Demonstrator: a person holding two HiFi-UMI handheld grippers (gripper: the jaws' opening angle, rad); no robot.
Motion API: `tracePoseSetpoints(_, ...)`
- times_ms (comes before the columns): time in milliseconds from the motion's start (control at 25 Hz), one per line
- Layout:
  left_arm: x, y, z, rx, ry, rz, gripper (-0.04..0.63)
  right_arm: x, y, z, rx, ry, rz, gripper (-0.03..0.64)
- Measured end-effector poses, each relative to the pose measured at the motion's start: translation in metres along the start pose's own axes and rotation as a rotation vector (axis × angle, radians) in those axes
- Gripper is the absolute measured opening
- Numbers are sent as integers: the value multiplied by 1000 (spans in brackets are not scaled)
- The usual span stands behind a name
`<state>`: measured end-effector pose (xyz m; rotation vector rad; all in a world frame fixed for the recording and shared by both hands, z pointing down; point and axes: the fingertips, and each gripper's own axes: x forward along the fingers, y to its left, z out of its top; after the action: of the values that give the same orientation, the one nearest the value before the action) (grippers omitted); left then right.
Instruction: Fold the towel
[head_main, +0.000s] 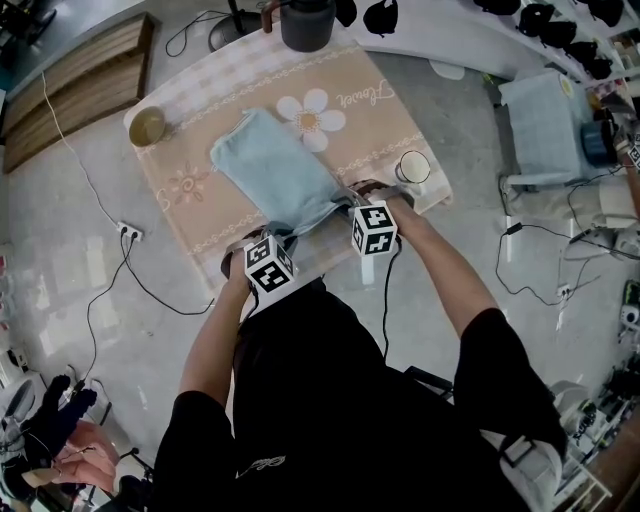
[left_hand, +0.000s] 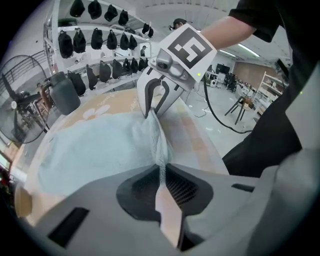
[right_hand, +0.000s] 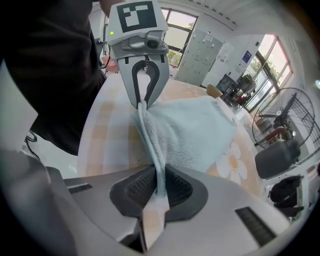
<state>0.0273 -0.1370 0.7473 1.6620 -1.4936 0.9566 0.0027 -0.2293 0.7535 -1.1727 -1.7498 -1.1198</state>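
Observation:
A light blue towel (head_main: 275, 170) lies on the beige flowered tablecloth (head_main: 195, 205), its near edge lifted. My left gripper (head_main: 284, 240) is shut on the near left corner; in the left gripper view the cloth (left_hand: 90, 145) runs straight into the pinched pads (left_hand: 161, 170). My right gripper (head_main: 351, 203) is shut on the near right corner, with the towel (right_hand: 195, 130) pinched between its pads (right_hand: 159, 187). Each gripper shows in the other's view, the right gripper (left_hand: 150, 114) and the left gripper (right_hand: 141, 104), with the towel edge stretched between them.
On the table stand a dark pot (head_main: 306, 25) at the back, a small bowl (head_main: 148, 126) at the left corner and a white cup (head_main: 413, 166) at the right edge. A power strip (head_main: 130, 232) with cables lies on the floor. A fan (right_hand: 295, 125) stands beyond the table.

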Motion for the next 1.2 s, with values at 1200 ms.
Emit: tracePoseSetpoints(1200, -109, 70, -27, -570, -381, -170, 40, -41, -62, 98, -43, -63, 121, 34)
